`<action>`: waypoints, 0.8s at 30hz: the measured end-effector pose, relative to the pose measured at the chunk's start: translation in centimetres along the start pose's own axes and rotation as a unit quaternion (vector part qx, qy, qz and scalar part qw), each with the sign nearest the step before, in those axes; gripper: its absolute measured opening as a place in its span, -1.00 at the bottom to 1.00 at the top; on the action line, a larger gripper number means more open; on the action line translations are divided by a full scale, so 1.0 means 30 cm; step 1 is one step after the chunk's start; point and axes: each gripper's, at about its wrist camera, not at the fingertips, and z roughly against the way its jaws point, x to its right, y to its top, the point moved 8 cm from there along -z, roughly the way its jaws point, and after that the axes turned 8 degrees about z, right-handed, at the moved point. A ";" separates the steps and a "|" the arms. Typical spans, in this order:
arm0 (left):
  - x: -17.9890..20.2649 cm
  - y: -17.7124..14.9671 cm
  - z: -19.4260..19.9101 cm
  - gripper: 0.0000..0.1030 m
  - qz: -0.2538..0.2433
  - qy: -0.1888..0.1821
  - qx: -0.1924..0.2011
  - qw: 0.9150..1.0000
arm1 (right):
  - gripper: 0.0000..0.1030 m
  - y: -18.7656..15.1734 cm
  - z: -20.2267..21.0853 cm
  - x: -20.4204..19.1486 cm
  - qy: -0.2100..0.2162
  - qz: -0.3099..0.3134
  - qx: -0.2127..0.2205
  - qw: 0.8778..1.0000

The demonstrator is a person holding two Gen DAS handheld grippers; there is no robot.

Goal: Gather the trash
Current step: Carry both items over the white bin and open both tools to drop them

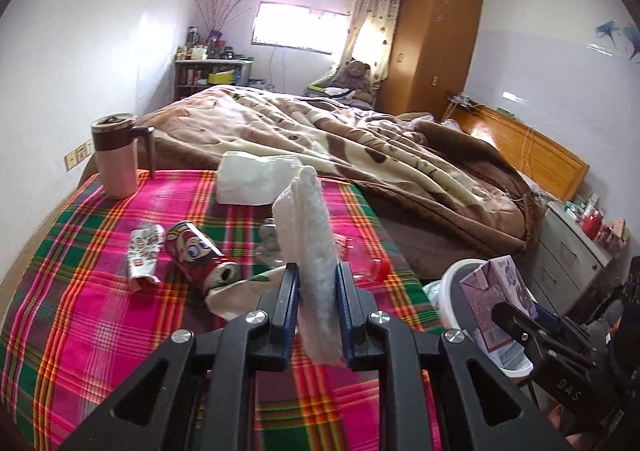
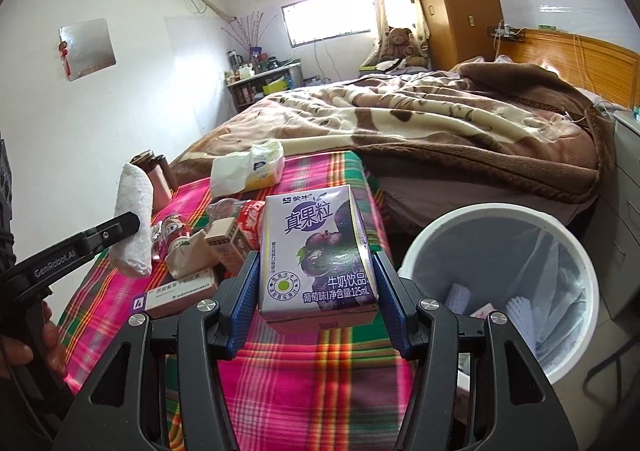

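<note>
The left gripper [image 1: 318, 283] pinched a soft, feather-light foam sleeve [image 1: 308, 243] above the bed, while the right gripper [image 2: 316, 283] squeezed a light, crushable milk carton [image 2: 316, 251] by its sides beside the bin [image 2: 472, 213].

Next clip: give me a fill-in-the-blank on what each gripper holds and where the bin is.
The left gripper is shut on a white ____ wrap.
The right gripper holds a purple ____ carton.
The round white trash bin stands beside the ____ with the pink plaid cloth.

Missing: foam; milk drink; bed
</note>
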 end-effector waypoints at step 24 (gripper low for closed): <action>0.510 -0.198 -0.105 -0.63 -0.097 -0.105 -0.062 0.988 | 0.09 -0.034 0.080 0.342 -0.081 -0.040 0.000 0.996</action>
